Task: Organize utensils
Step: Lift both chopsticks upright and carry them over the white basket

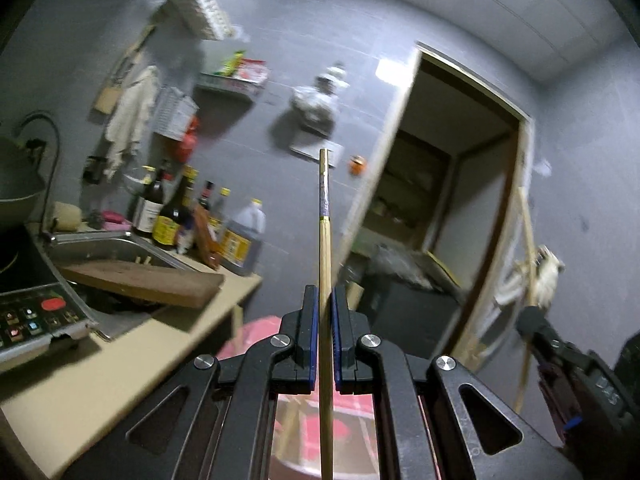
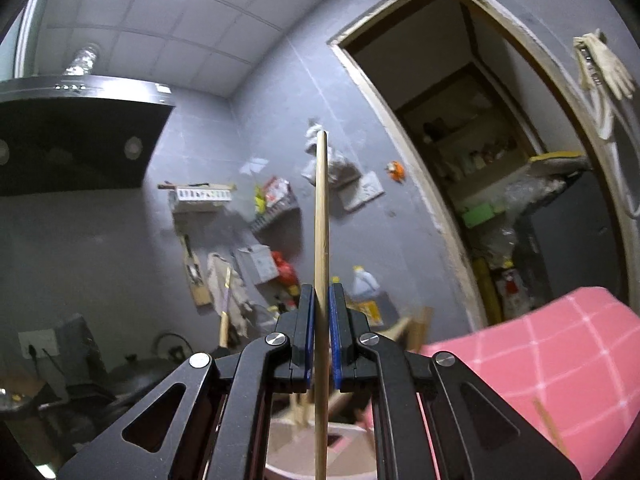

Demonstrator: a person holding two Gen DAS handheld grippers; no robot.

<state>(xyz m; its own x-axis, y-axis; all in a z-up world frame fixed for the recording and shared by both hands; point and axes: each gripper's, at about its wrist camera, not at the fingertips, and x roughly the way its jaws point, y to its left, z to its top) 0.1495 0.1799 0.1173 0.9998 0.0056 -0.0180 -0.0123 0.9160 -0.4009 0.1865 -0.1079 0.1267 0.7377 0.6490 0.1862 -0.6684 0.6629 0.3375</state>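
The left gripper (image 1: 325, 300), black with blue pads, has its fingers (image 1: 310, 320) pinching a long bamboo chopstick with a dark patterned band near its far end (image 1: 324, 216). The stick runs straight out between the pads and on past the fingertips, held in the air beyond the far edge of the beige worktop (image 1: 100, 368) — it touches nothing else. Along that worktop's back edge stands a cluster of dark sauce bottles with yellow labels (image 1: 172, 216) beside a clear plastic jug (image 1: 246, 236), and a thick wooden chopping board (image 1: 148, 280) lies across the steel sink (image 1: 96, 244). At the left edge sits a black induction cooker with a red button (image 1: 36, 312).

The right gripper (image 2: 319, 298), of the same build, has its fingers (image 2: 337, 320) clamped on a plain bamboo chopstick (image 2: 321, 220), which likewise points forward and slightly upward, clear of any surface. Below it, blurred, more pale sticks (image 2: 298, 412) stand in a pinkish round container (image 2: 288, 464). A pink cloth with a white grid (image 2: 540, 364) fills the lower right. In the left wrist view the right gripper appears at the right edge (image 1: 528, 322), its chopstick (image 1: 530, 236) rising in front of the wood-framed doorway (image 1: 448, 184) — well apart from the left one.
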